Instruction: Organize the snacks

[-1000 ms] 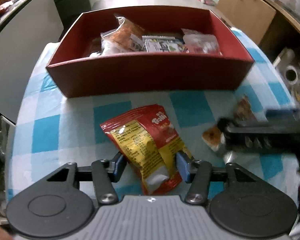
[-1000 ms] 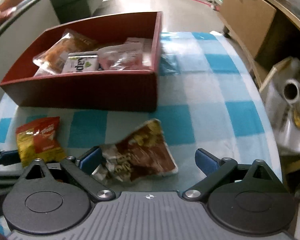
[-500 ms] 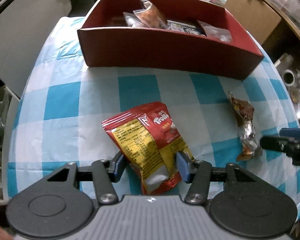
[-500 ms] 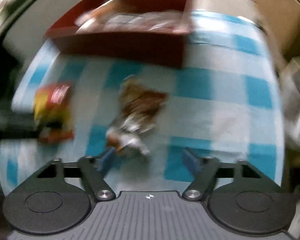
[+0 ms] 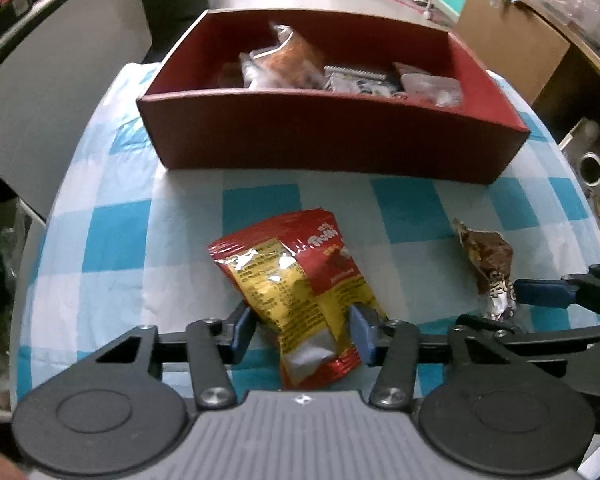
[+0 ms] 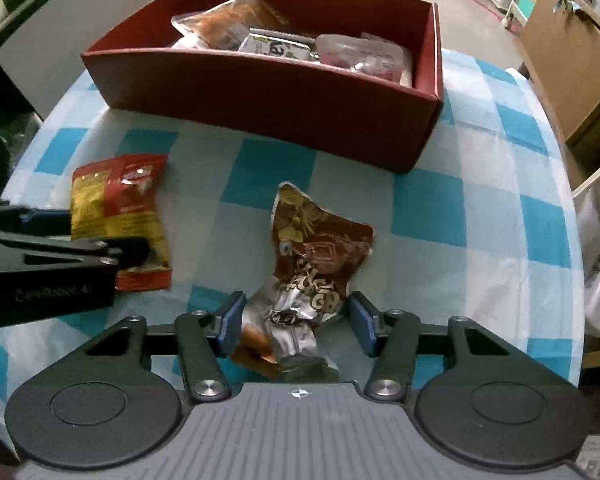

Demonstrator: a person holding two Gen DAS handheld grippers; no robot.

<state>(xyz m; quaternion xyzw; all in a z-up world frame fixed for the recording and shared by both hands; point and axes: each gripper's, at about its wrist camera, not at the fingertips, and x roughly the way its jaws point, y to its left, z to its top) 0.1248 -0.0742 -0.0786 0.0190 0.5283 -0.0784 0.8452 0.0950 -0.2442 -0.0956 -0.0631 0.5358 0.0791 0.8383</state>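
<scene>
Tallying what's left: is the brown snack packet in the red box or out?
Out: brown snack packet lies on the checkered cloth, before the red box.

Both views are dimly lit from above; glare is seen on the red-and-yellow snack packet [image 5: 296,280], edges are bent and darkened by fisheye distortion.

Both tongs point steeply down, left tongs [image 5: 302,330] and right tongs [image 6: 296,324] just closing.
</scene>
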